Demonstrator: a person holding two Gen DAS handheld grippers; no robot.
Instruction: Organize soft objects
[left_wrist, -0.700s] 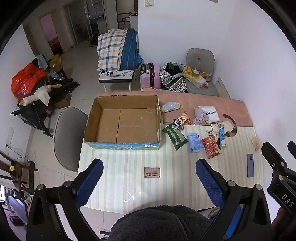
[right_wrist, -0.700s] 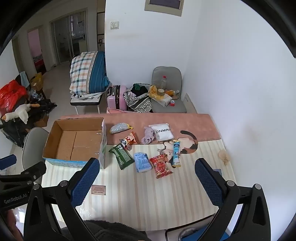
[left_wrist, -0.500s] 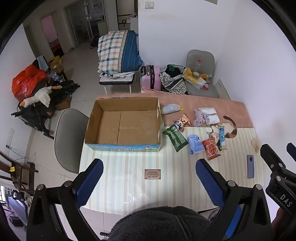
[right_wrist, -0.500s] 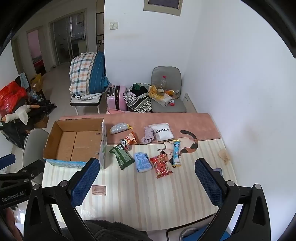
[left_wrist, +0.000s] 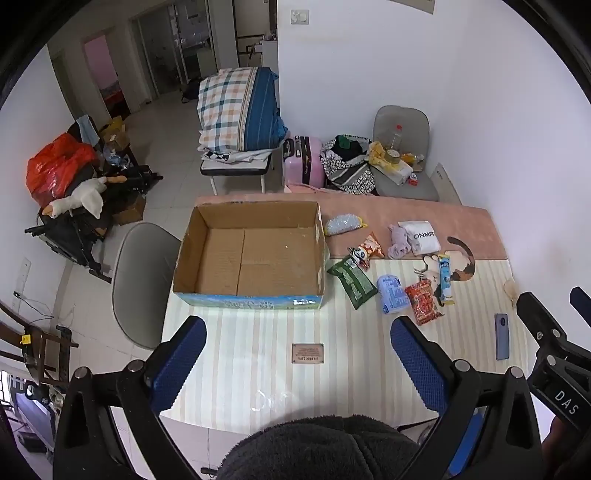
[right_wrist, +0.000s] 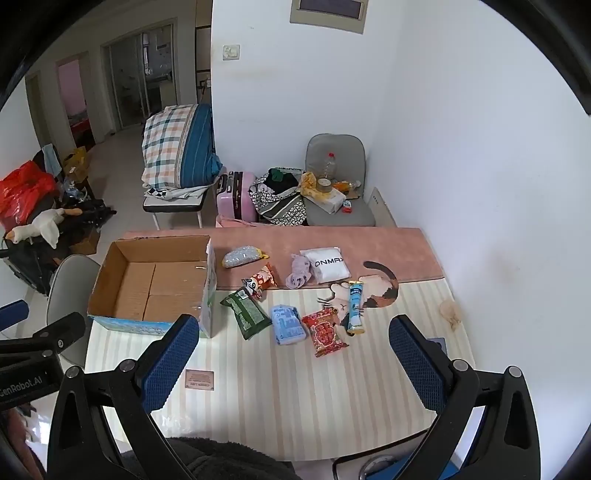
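**Both grippers spread wide above the table, soft goods untouched**

While the left gripper (left_wrist: 297, 354) and the right gripper (right_wrist: 290, 354) hang above the near edge of the striped table (right_wrist: 295, 398), each tilted downward, their blue-padded jaws stand fully apart with nothing between them. An open cardboard box (left_wrist: 251, 254) sits on the table's left part, its bottom bare. To its right the soft things lie in a loose cluster: a green snack packet (right_wrist: 247, 314), a blue tissue pack (right_wrist: 288, 325), a red snack packet (right_wrist: 325, 332) and an upright-lying tube sachet (right_wrist: 355, 306) on the striped cloth; farther back, a panda-print snack bag (right_wrist: 260, 282), a grey mesh pouch (right_wrist: 240, 256), a lilac cloth bundle (right_wrist: 298, 271) and a white folded package (right_wrist: 328, 264) near or on the pink mat (right_wrist: 388, 243). A phone (left_wrist: 501, 336) lies by the right edge, well apart from the cluster. A small brown card (left_wrist: 307, 353) rests on the cloth in front of the box.
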